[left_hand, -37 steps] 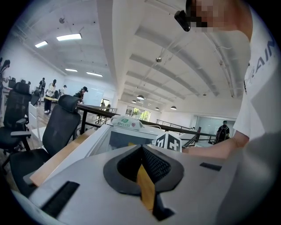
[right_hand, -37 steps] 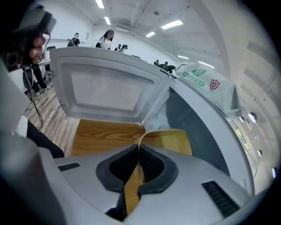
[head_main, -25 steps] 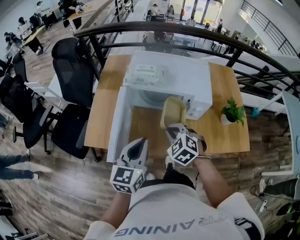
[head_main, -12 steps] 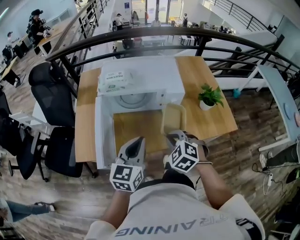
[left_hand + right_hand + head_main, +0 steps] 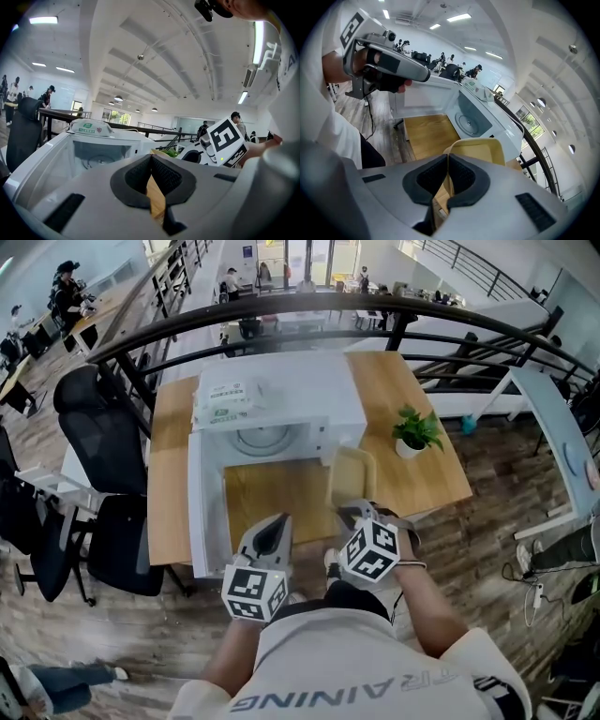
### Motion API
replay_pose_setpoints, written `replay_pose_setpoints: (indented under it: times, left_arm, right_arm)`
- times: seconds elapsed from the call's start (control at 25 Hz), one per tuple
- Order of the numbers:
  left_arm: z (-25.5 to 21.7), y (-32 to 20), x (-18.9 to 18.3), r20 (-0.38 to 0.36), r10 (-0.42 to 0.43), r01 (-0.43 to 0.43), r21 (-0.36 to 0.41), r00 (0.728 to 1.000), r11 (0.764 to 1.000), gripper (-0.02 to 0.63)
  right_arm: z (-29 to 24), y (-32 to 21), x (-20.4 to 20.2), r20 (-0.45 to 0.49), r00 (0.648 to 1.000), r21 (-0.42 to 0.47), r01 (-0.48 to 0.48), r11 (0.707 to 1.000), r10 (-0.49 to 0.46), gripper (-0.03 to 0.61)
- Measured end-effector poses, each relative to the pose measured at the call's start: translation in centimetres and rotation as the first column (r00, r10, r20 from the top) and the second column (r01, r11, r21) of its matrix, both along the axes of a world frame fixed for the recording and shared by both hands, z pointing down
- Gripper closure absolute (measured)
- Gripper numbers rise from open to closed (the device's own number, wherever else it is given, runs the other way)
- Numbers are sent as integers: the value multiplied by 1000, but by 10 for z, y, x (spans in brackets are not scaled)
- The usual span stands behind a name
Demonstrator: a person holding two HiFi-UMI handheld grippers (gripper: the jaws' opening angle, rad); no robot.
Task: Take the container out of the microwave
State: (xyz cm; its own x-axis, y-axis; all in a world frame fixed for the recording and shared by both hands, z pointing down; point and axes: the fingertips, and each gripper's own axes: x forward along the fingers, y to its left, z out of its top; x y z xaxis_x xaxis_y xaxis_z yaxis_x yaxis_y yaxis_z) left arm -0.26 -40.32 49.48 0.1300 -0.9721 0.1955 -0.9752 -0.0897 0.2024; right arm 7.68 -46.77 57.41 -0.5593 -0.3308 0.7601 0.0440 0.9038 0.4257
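Observation:
The white microwave [image 5: 281,395] stands on the wooden table [image 5: 431,484] with its door [image 5: 202,507] swung open to the left. My right gripper [image 5: 353,513] is shut on the near rim of a beige, empty container [image 5: 352,474], which hangs tilted in front of the microwave's right side, above the table. The right gripper view shows the pads pinching that rim, with the container [image 5: 480,149] beyond my right gripper [image 5: 447,174]. My left gripper [image 5: 273,525] hovers in front of the open cavity, shut with nothing in it. In its own view the left gripper [image 5: 151,174] faces the microwave [image 5: 93,145].
A white packet [image 5: 225,392] lies on top of the microwave. A small potted plant [image 5: 417,432] stands on the table at the right. Black office chairs [image 5: 98,437] stand to the left, and a dark railing [image 5: 309,304] runs behind the table.
The right gripper has drawn the container a little out from the microwave's mouth toward me. The left gripper has shifted slightly; both stay shut.

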Motion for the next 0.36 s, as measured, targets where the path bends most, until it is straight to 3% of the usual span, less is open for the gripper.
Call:
replay_pose_setpoints:
  times: [0.36]
  left_arm:
    - [5,-3,5,-5,8,-8,-3,1000,1000,583]
  right_arm:
    - [11,-3,5,-14,1000,-15,-3,1000,2,546]
